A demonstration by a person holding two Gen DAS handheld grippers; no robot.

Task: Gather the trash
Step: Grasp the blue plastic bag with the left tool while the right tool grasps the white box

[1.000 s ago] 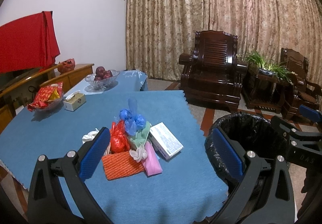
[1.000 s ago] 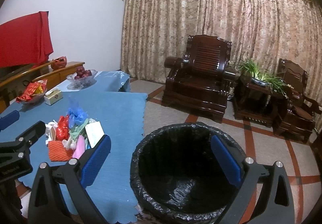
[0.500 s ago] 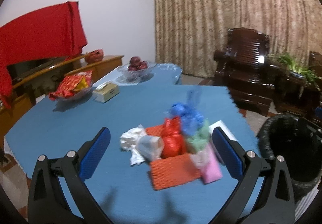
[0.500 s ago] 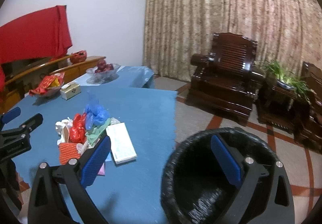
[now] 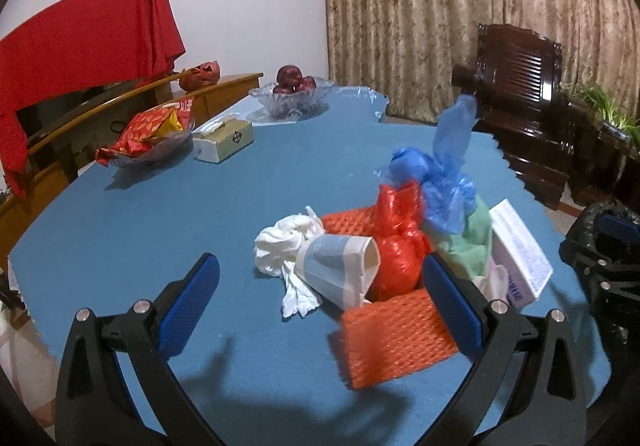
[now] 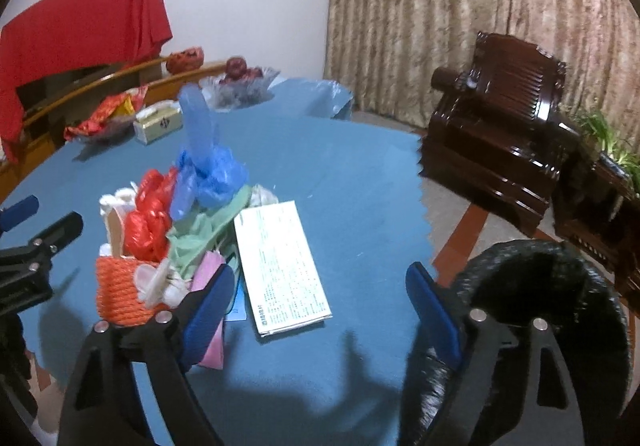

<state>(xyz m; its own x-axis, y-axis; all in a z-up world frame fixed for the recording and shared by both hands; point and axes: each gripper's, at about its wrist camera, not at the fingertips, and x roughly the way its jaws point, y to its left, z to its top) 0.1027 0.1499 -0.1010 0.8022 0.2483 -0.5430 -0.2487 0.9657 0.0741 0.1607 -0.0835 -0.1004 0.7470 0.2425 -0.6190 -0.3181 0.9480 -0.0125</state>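
On the blue tablecloth (image 5: 168, 213) a heap of trash lay bunched together: a crumpled white tissue (image 5: 286, 246), a paper cup (image 5: 340, 270) tipped on its side against it, a knotted red plastic bag (image 5: 396, 242), a blue plastic bag (image 5: 444, 181) rising above the rest, a green bag (image 5: 472, 242), two pieces of orange foam netting (image 5: 394, 338), a pink item (image 6: 214, 314) and a flat white printed box (image 6: 282, 262) at the heap's right edge. Above the near side of the heap hung the left gripper (image 5: 320, 310), its blue-padded fingers spread wide and holding nothing, the cup and tissue showing between them. Farther right, the right gripper (image 6: 320, 310) was likewise spread and empty, with the box's near end between its fingers. Beside the table's right edge stood a bin lined with a black bag (image 6: 548, 310), just behind the right finger. Toward the far side of the table sat a tissue box (image 5: 224, 141), a glass bowl of red fruit (image 5: 292, 93) and a dish of red snack packets (image 5: 148, 133). Beyond stood a dark wooden armchair (image 6: 500, 133) and patterned curtains (image 5: 440, 5).
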